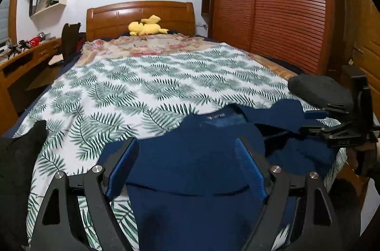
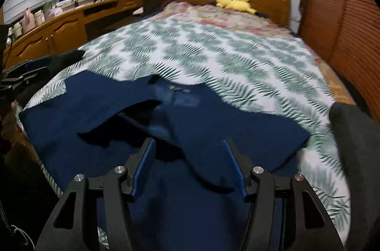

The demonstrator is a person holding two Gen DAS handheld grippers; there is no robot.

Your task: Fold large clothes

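Observation:
A large navy blue shirt (image 1: 194, 151) lies rumpled on the near end of the bed, collar and label pointing toward the headboard. It also shows in the right wrist view (image 2: 213, 127), with one part folded over and a dark gap under it. My left gripper (image 1: 187, 156) is open, its blue pads spread above the shirt's body. My right gripper (image 2: 188, 156) is open above the shirt's lower part. The right gripper also shows at the right edge of the left wrist view (image 1: 342, 122).
The bed has a white leaf-print sheet (image 1: 142, 84) and a wooden headboard (image 1: 140, 16) with a yellow plush toy (image 1: 147, 26). A dark grey garment (image 2: 356, 156) lies at the bed's right, a black one (image 1: 19, 168) at the left. A wooden desk (image 2: 54, 30) runs along the left, a slatted wardrobe (image 1: 273, 4) along the right.

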